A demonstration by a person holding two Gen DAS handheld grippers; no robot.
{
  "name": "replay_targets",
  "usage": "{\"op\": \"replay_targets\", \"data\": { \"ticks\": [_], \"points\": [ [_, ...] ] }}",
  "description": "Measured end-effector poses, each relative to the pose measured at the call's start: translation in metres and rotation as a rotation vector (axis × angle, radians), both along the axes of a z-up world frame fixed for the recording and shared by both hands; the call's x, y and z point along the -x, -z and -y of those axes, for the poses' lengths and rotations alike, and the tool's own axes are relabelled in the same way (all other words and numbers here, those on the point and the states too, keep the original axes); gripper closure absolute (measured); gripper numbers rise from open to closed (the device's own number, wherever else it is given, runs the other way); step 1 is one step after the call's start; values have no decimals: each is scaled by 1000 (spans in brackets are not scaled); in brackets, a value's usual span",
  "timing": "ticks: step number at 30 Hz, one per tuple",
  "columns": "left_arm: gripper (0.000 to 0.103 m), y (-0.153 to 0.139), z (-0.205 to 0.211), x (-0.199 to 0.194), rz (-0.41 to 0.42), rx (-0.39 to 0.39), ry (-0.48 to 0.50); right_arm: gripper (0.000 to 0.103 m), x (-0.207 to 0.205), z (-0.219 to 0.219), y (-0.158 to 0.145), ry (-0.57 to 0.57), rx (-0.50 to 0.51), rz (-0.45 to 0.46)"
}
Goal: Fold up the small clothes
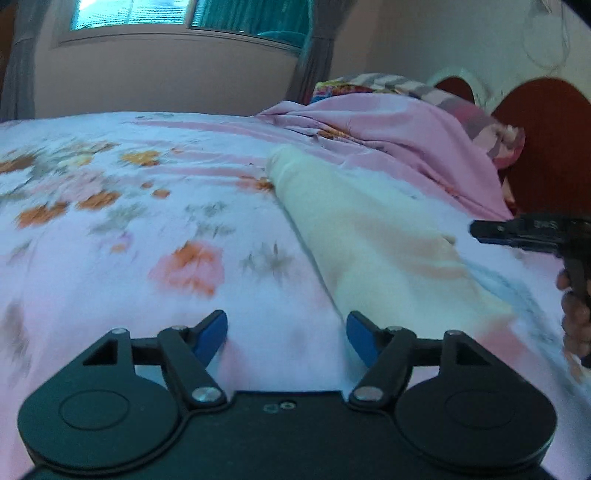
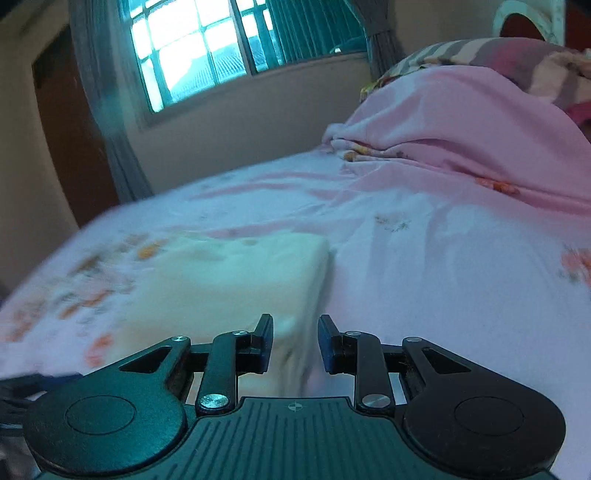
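A: Underfoot, so to speak?
B: A bed under a pale floral sheet, blurred in both views. At 12 o'clock in the left view, a window with grey curtains; at 11 in the right view, the same window, barred and bright.

A: Anything heaped or holding things?
B: No boxes or baskets to speak of. At 1 o'clock, a pink blanket bunched over striped pillows, against a red headboard.

A: And the garment?
B: A cream cloth, lying flat on the sheet, running from centre toward 4 o'clock in the left view; in the right view spread from centre toward 9.

A: Left gripper?
B: Spread wide, blue pads apart, holding nothing; right-hand pad just beside the cloth's near edge, low over the sheet.

A: Right gripper?
B: Parted by a narrow gap, cloth edge showing between the fingers; gripping or merely over it, cannot tell. Also seen at 3 o'clock in the left view, hand on its grip.
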State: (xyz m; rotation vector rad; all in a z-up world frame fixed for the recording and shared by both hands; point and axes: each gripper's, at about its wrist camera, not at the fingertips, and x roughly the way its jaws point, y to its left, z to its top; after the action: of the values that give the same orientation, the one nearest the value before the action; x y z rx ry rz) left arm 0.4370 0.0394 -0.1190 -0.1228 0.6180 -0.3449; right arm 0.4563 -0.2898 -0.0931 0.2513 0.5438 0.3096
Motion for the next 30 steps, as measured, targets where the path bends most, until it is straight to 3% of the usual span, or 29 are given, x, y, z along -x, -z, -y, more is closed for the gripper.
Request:
{"op": "replay_targets", "data": {
  "ticks": [3, 4, 5, 6, 7, 8, 10, 15, 17, 18, 19, 20, 22, 24, 30],
  "points": [
    [25, -2, 5, 16, 19, 13, -18, 76, 38, -11, 6, -25, 9, 16],
    [23, 0, 13, 10, -12, -27, -21, 76, 42, -20, 16, -29, 47, -12],
    [25, 1, 19, 1, -47, -66, -21, 76, 37, -30, 30, -22, 115, -94],
    [30, -3, 19, -3, -45, -67, -33, 76, 33, -31, 40, -18, 117, -134],
    [34, -11, 17, -5, -14, -43, -37, 76, 33, -26, 35, -3, 82, -129],
    [31, -21, 14, -7, 40, -20, -24, 76, 33, -22, 25, 17, 60, -105],
    [26, -36, 18, -23, 97, -53, -22, 76, 32, -17, -1, 22, 37, 24],
    [22, -36, 40, -89, 59, -89, -41, 76, -29, -31, -24, 17, 75, 55],
    [4, -27, 51, -107, 43, -147, -47, 76, -59, -38, -16, -8, 87, 25],
    [3, -20, 58, -115, 21, -186, -40, 76, -73, -43, -7, -16, 114, -2],
    [1, -14, 59, -119, 0, -186, -38, 71, -89, -46, 6, -16, 167, -59],
    [1, -10, 57, -122, -11, -160, -40, 48, -100, -48, 23, -19, 201, -125],
    [1, -5, 56, -124, -14, -145, -34, 29, -104, -39, 35, 32, 188, -94],
    [1, -3, 55, -123, -3, -146, -25, 29, -106, -22, 42, 37, 85, -120],
    [1, -4, 56, -121, 5, -158, -24, 29, -100, -25, 38, 37, 116, -100]
  ]
}}
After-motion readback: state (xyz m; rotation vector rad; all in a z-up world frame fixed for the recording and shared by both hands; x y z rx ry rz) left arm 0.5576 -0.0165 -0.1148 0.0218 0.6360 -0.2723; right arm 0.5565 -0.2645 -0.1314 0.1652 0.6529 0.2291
